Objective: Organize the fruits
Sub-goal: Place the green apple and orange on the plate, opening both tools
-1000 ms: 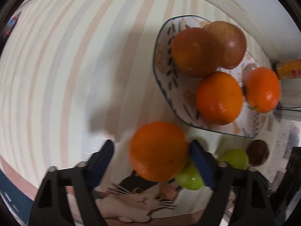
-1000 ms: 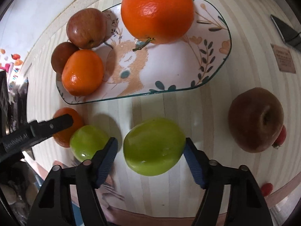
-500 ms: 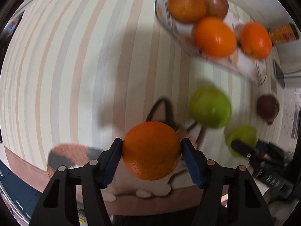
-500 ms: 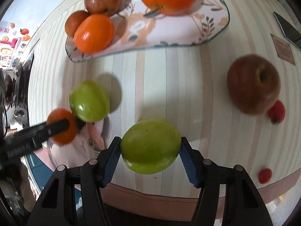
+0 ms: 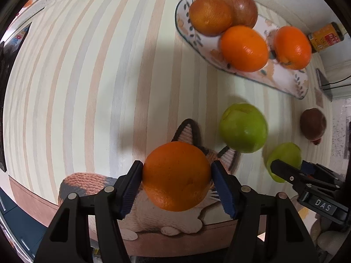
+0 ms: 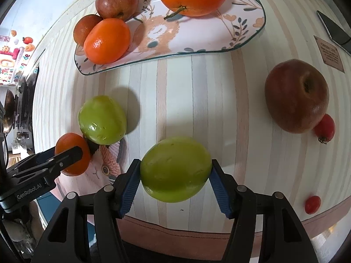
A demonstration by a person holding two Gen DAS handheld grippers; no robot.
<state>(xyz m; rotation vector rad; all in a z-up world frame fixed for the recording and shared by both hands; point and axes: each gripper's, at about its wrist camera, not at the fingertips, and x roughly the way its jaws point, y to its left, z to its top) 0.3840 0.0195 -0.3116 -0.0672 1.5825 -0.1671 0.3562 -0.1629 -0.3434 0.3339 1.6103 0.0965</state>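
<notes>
My left gripper (image 5: 177, 180) is shut on an orange (image 5: 176, 176) and holds it above the table's near edge. My right gripper (image 6: 174, 175) is shut on a green apple (image 6: 175, 172), also lifted; it shows in the left wrist view (image 5: 285, 157). A second green apple (image 6: 102, 120) lies on the striped cloth between them. The patterned plate (image 6: 219, 37) at the back holds two oranges (image 6: 106, 41), a darker orange and a red apple (image 6: 117, 0).
A dark red apple (image 6: 296, 95) lies at the right with a small red fruit (image 6: 324, 128) against it and another (image 6: 312, 205) near the edge. A jar (image 5: 324, 37) and a dark flat object (image 6: 333, 30) sit behind. A cat picture (image 5: 175, 217) covers the cloth's near edge.
Both grippers closed on their fruits and lifted them back from the table toward the near edge. The plate and loose green apple now look farther away.
</notes>
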